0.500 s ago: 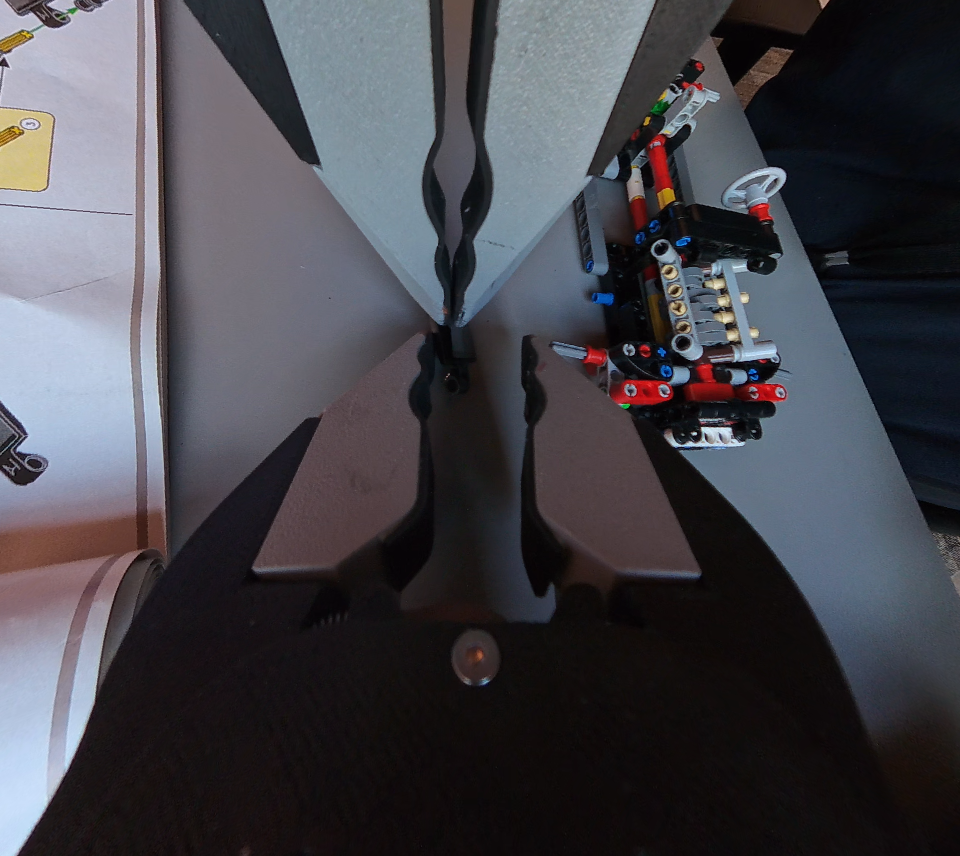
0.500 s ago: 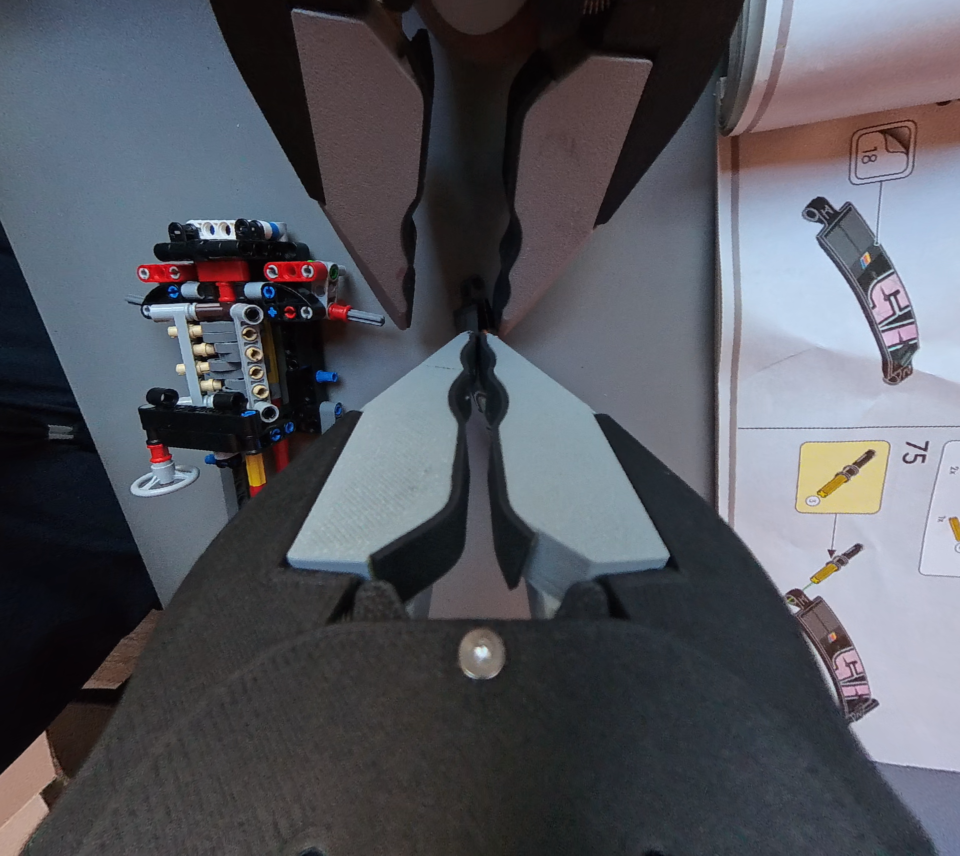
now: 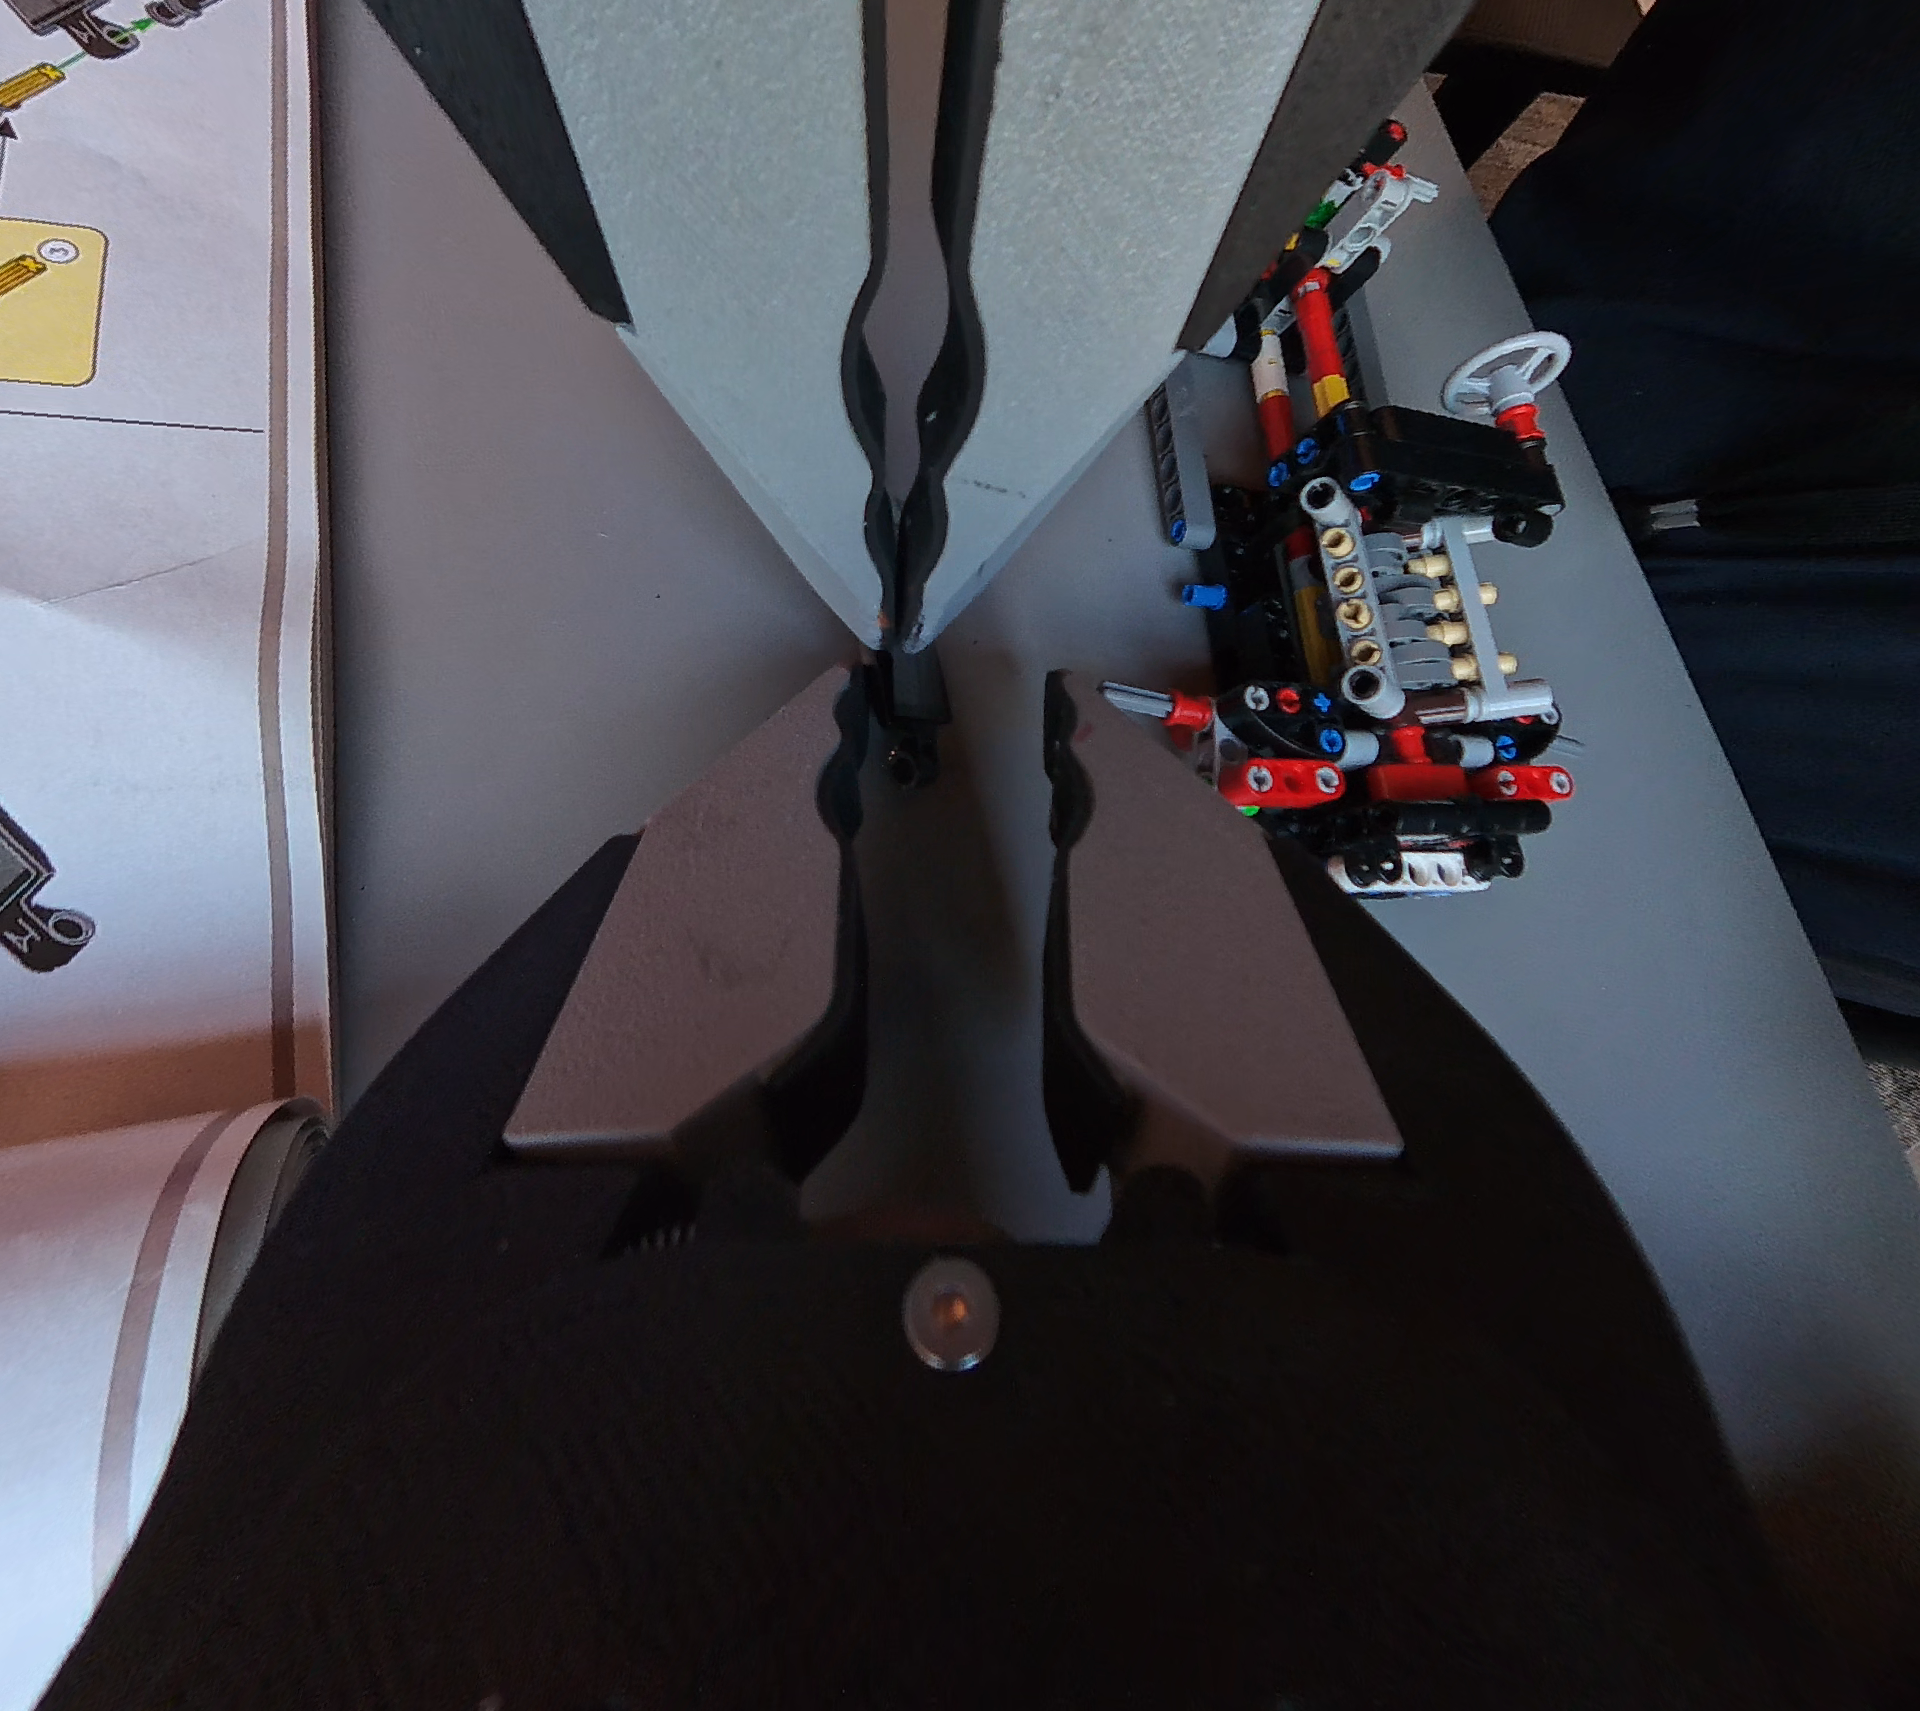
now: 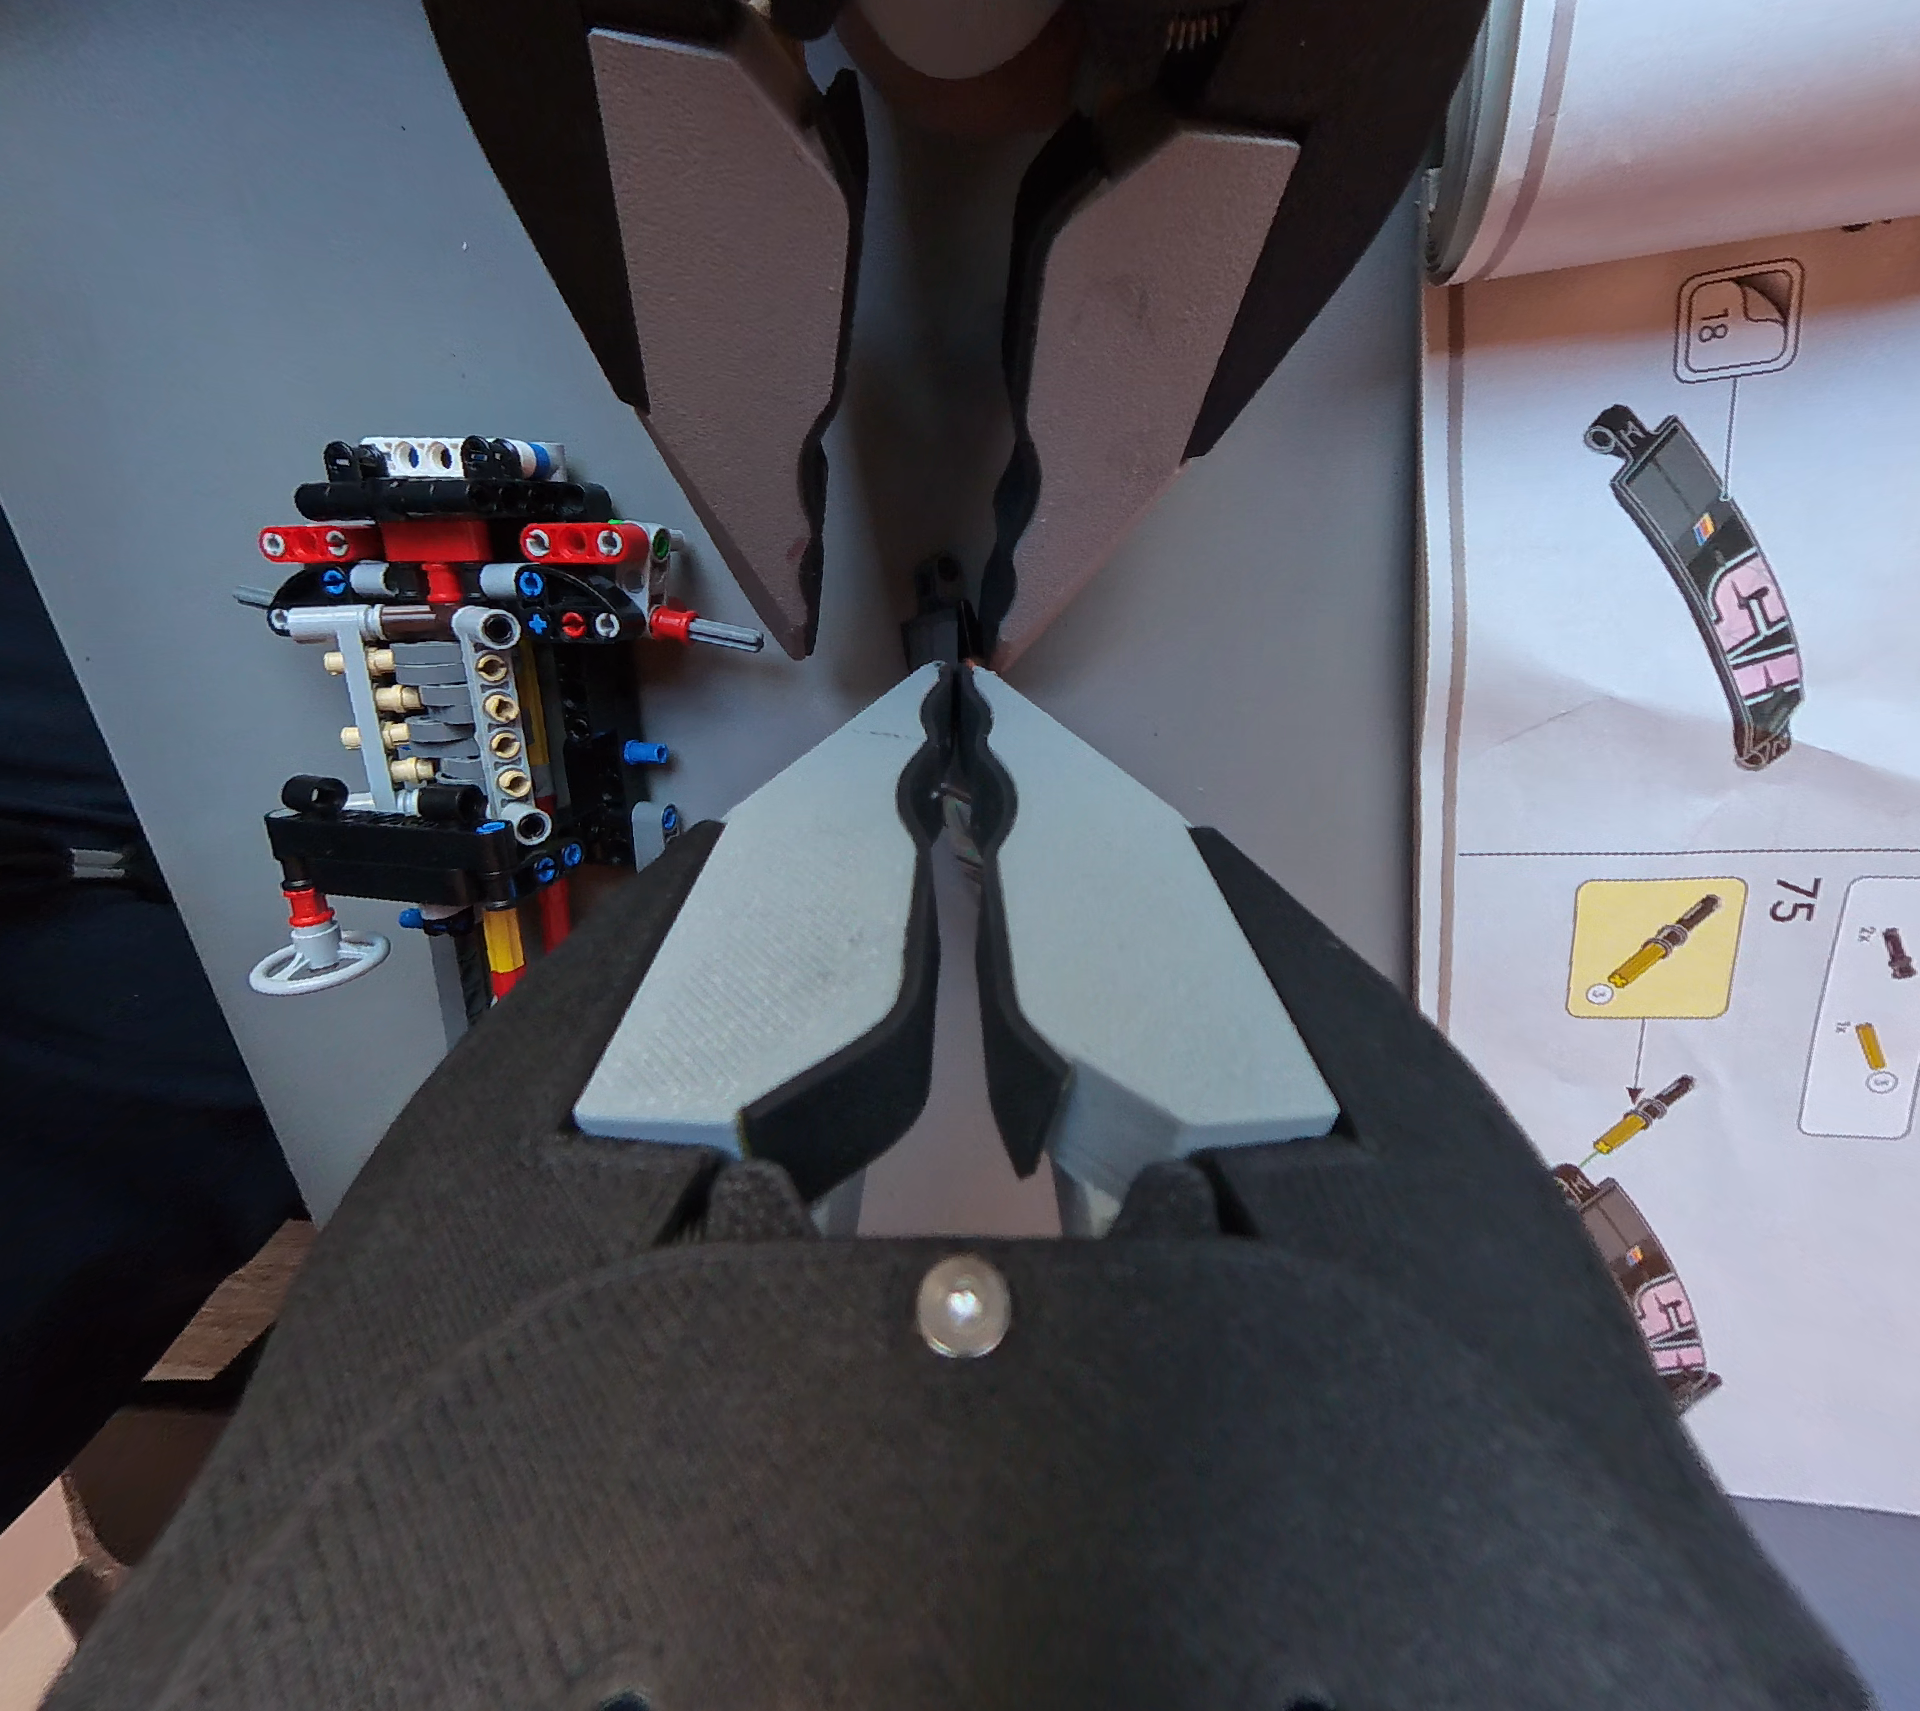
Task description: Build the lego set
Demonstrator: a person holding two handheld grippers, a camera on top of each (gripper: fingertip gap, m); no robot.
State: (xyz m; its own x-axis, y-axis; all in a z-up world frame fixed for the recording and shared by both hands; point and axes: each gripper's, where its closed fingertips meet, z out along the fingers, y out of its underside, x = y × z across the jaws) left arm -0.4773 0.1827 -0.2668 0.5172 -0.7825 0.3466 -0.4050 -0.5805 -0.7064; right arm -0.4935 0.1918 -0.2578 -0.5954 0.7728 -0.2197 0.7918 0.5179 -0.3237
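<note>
The right gripper [image 4: 954, 674] is pinched tight on a small black connector pin [image 3: 912, 697]. The pin sticks out into the wide gap of the left gripper [image 3: 951, 705], whose fingers stand apart; it lies close beside one pad. The pin looks tiny, light, hard and easy to drop. A half-built brick car model [image 3: 1382, 581] sits near the grey table [image 3: 582, 518] edge. A building booklet [image 4: 1683, 726] with drawings lies beside.
</note>
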